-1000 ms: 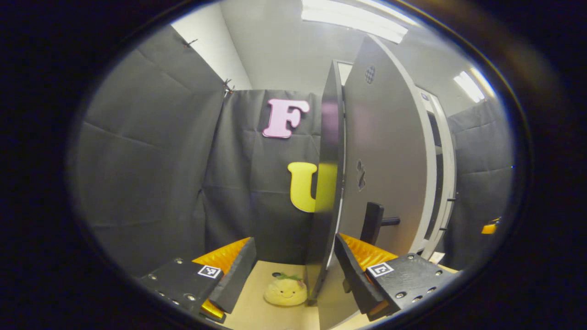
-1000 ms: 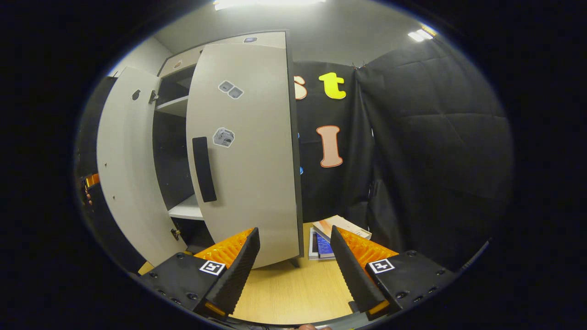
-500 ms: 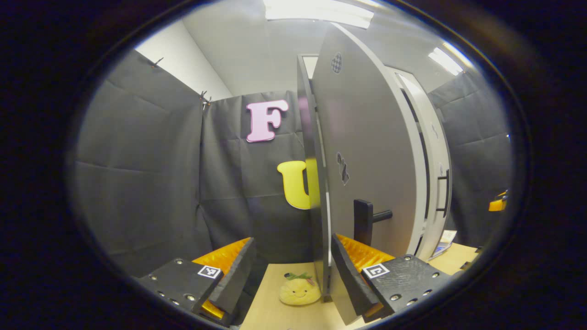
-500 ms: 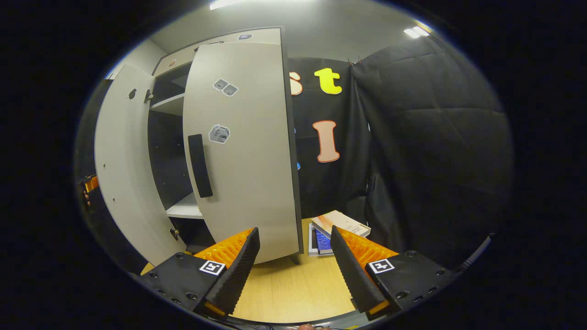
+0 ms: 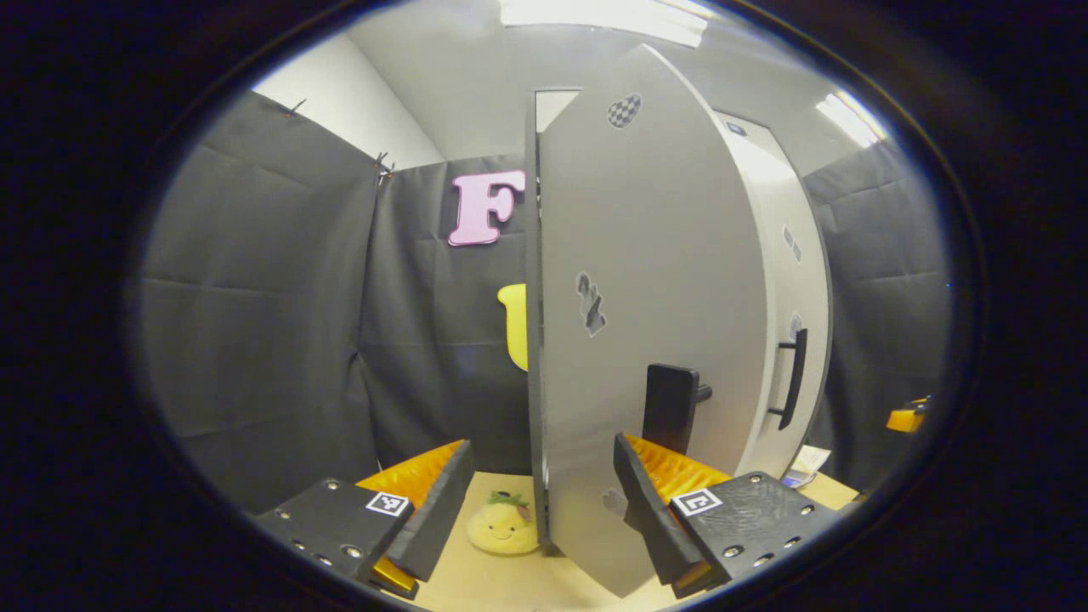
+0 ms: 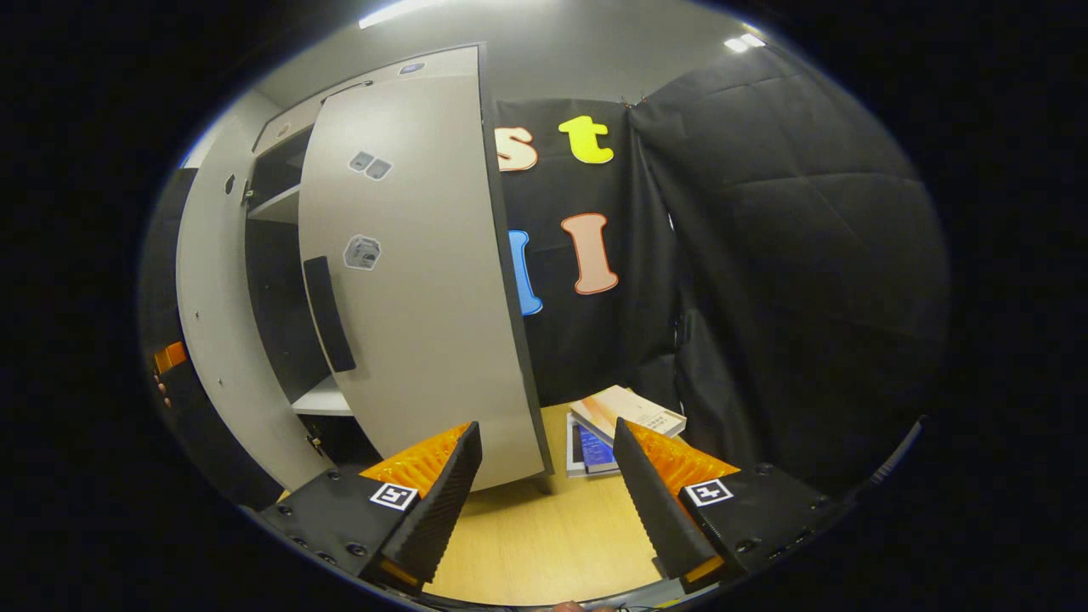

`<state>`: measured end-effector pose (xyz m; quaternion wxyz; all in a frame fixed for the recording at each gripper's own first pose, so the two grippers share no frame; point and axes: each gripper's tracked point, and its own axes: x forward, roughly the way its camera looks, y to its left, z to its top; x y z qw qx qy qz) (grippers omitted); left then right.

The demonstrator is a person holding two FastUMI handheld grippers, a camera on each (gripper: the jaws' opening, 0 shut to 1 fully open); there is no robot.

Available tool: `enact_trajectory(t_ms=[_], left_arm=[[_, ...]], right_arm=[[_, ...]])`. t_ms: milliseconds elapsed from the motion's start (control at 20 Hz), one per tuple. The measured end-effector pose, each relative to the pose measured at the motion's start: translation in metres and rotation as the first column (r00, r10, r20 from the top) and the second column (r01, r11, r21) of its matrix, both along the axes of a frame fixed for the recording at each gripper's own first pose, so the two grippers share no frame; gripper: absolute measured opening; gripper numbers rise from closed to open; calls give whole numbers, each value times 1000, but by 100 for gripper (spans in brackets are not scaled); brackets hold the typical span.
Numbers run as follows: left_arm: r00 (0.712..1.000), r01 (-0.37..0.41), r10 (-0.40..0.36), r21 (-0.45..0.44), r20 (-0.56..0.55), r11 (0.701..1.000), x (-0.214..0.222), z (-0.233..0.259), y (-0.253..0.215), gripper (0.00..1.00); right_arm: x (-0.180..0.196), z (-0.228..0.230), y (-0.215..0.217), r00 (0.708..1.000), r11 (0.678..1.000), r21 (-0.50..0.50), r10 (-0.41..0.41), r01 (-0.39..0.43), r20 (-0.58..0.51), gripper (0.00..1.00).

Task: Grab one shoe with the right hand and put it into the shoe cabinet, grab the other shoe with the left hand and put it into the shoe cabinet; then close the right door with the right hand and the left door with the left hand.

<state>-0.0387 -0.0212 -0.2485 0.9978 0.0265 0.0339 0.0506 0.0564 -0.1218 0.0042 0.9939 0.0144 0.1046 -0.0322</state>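
Observation:
In the left gripper view the cabinet's grey left door [image 5: 646, 280] stands partly open, its edge facing me and its black handle [image 5: 671, 406] just above my right finger. My left gripper [image 5: 540, 514] is open, its fingers either side of the door's lower edge; whether they touch it I cannot tell. The right door [image 5: 786, 280] with its handle [image 5: 795, 378] sits beyond. In the right gripper view the right door [image 6: 416, 289] is ajar with its handle [image 6: 329, 314] facing me, and the left door [image 6: 208, 314] stands past a dark gap with a shelf [image 6: 323, 399]. My right gripper [image 6: 544, 501] hangs open below it, holding nothing.
A yellow plush toy [image 5: 501, 529] lies on the wooden table [image 5: 510, 586] by the left door's foot. Books [image 6: 625, 416] are stacked on the table [image 6: 544, 544] beside the right door. Black cloth walls close in on both sides.
The left door has swung toward the cabinet, showing more of its outer face, and my left gripper has followed it. The right door has turned further in, narrowing the gap between the doors.

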Motion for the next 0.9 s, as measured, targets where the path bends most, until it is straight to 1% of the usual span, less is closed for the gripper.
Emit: enact_trajectory(t_ms=[100,150,250,300,350,450,650,800,900], left_arm=[[1000,5,-5,-18,-8,1000,8,-8,-24,94],[1000,16,-17,-26,-13,1000,14,-11,-37,95],[999,35,-36,-50,-27,998,23,-18,-64,94],[998,46,-48,-61,-33,997,27,-22,-76,95],[998,49,-51,-66,-32,997,29,-24,-85,94],[999,47,-49,-69,-25,997,28,-25,-97,94],[999,51,-52,-91,-15,995,9,-34,-104,94],[999,37,-38,-97,-12,995,-9,-42,-91,94],[1000,16,-16,-97,8,995,-25,-41,-80,94]], right_arm=[[5,-2,-11,1000,1000,2,-4,4,-6,98],[7,-3,-15,1000,1000,7,-1,1,-11,98],[11,-4,-26,1000,1000,8,3,-3,-16,98],[13,-5,-31,1000,1000,5,4,-4,-16,98],[14,-5,-35,1000,1000,1,6,-6,-17,98],[18,-6,-42,1000,1000,-4,10,-11,-24,98],[33,2,-42,1000,1000,-8,18,-18,-3,98],[42,5,-27,999,999,-6,44,-44,19,98],[46,8,-18,998,998,-20,55,-54,38,98]])
